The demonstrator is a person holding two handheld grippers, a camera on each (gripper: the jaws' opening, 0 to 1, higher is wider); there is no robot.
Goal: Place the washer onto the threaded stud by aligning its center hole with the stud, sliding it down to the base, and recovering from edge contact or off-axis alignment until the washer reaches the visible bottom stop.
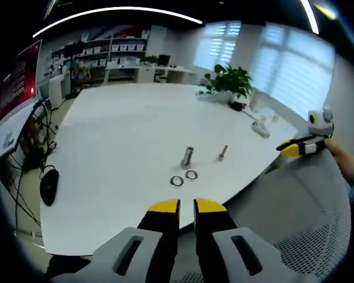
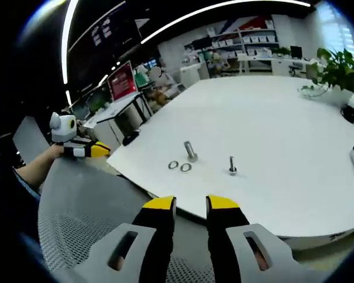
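Two washers [image 1: 183, 178] lie flat on the white surface [image 1: 118, 147] just beside the larger upright stud [image 1: 187, 157], with a slimmer stud [image 1: 222, 152] nearby. Both the left tool [image 1: 187, 205] and right tool [image 2: 190, 202] hover back over a mesh chair [image 2: 88, 212], jaws slightly parted and holding nothing, probably poised before the pick-up.

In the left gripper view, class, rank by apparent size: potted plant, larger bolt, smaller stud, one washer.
1. Potted plant
2. Larger bolt
3. Smaller stud
4. Washer, though stud and washer look nearly alike.
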